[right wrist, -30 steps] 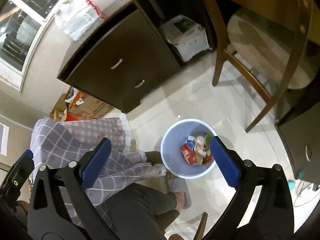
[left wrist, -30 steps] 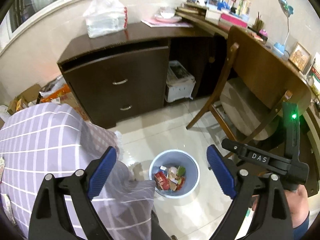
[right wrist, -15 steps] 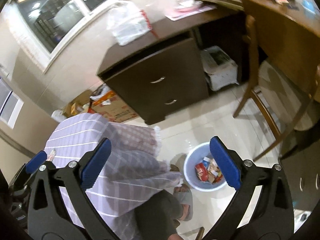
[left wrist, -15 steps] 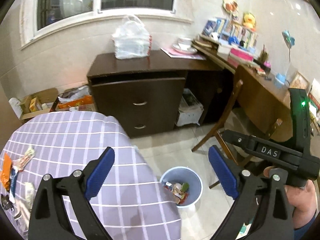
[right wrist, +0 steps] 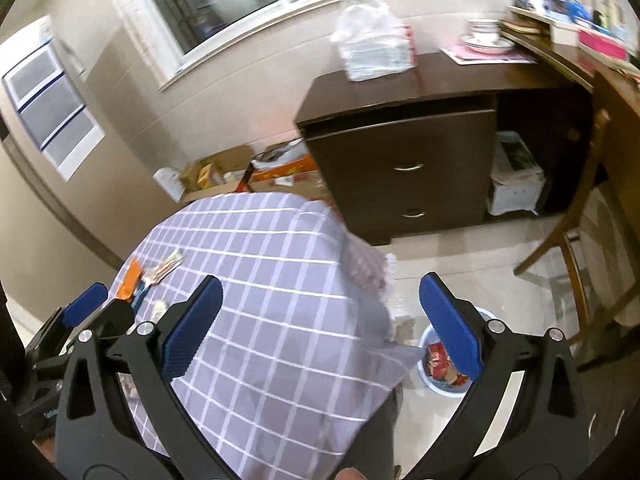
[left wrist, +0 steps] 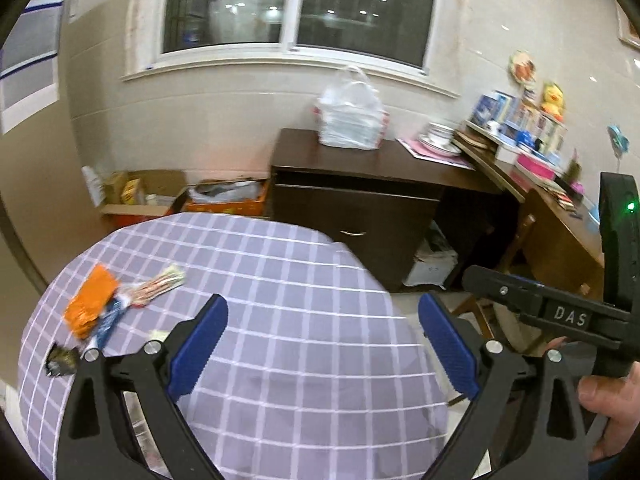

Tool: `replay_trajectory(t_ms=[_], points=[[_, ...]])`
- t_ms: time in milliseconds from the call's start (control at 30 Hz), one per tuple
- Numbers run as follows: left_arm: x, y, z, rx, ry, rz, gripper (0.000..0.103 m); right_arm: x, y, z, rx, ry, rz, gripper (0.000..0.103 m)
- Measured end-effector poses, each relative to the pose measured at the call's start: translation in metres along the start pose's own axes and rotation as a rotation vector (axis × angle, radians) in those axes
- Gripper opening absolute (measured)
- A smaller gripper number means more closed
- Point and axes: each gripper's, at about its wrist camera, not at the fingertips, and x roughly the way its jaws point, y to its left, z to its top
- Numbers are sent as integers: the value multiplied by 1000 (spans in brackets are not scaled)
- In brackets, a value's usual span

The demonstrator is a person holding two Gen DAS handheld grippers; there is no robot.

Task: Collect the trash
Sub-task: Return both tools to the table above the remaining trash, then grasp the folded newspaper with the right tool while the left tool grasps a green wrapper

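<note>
left wrist view: the left hand-held gripper [left wrist: 322, 326] is held spread and empty above the checked surface [left wrist: 304, 264], where an orange wrapper [left wrist: 90, 304] and other wrappers [left wrist: 156, 282] are left at the far-left edge. the right hand-held gripper [right wrist: 318, 312] is likewise spread, and the blue bin [right wrist: 430, 380] of trash is seen on the floor beside the surface.

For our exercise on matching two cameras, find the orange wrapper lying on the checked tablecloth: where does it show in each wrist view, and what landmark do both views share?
Left wrist view: the orange wrapper lies at left of the frame, on the checked tablecloth, left of the left gripper.
Right wrist view: it shows small at lower left, near the cloth's left edge.
Shared landmark: the white plastic bag on the dark cabinet.
</note>
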Motion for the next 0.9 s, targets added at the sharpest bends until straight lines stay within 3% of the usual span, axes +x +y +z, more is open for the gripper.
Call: replay_trajectory(t_ms=[200, 567, 900], points=[[-22, 53, -18, -71, -11, 94, 94, 17, 59, -14, -137, 61, 70, 97], [-53, 136, -64, -203, -11, 248, 94, 60, 135, -52, -268, 191, 157, 97], [-68, 194, -116, -300, 59, 348, 94, 107, 203, -96, -390, 328, 243, 97]])
